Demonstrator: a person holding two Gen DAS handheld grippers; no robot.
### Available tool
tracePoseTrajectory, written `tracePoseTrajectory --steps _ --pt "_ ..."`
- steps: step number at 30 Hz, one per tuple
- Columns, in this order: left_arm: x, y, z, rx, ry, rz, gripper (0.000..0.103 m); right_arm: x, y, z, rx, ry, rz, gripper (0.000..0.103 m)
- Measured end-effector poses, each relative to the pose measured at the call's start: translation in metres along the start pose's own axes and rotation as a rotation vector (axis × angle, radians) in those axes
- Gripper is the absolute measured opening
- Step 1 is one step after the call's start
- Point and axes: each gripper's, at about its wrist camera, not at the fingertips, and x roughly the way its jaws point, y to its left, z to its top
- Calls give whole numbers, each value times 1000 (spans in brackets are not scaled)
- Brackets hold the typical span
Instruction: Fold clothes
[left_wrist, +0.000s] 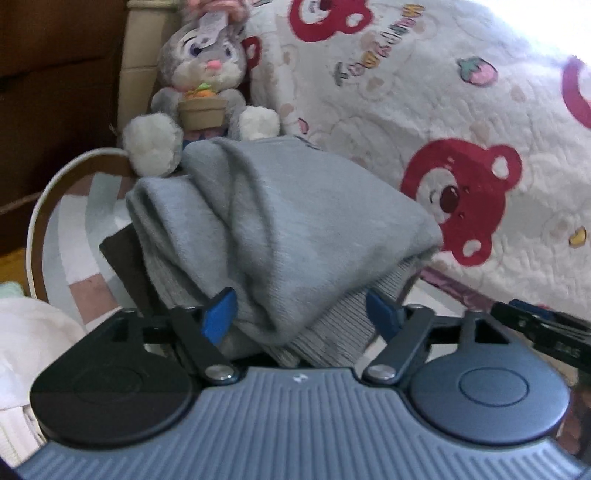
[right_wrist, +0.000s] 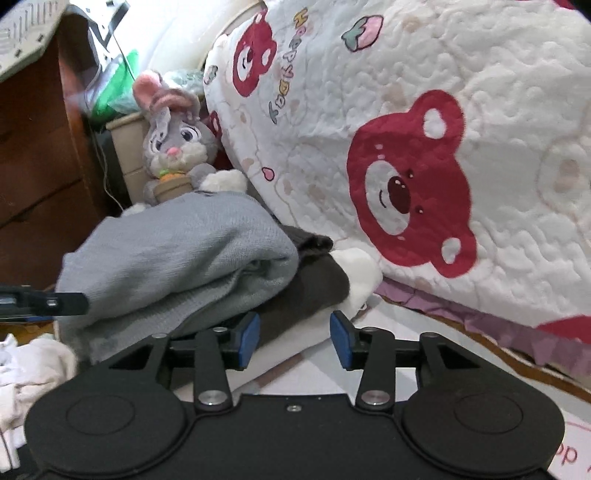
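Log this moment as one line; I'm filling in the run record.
step: stacking folded clothes | left gripper: open around grey sweater | right gripper: open, empty | sweater lies on dark garment

The left claw (left_wrist: 301, 314) has blue pads (left_wrist: 218, 314) on black linkage arms with silver pivot screws, behind them a ribbed blue-grey housing with two round caps. The right claw (right_wrist: 294, 340) has the same blue pads (right_wrist: 248, 339), on an all-black body.
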Motion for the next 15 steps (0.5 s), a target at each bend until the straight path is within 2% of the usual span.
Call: tracePoseTrajectory --steps 3,5,8,12,15 --pt "-7 -13 -5 -17 37 40 84 -30 2 -10 -32 -3 42 53" --pt "-11 -26 -15 19 78 93 85 -50 3 -19 -61 -15 59 60" --pt "-21 -44 -33 88 123 158 85 -80 6 -37 -86 -42 46 62" --pt "-42 -55 -57 122 156 138 85 -112 3 -59 -32 -66 43 62" --pt "-62 -69 -64 156 150 120 85 -131 3 -68 -43 -74 9 62"
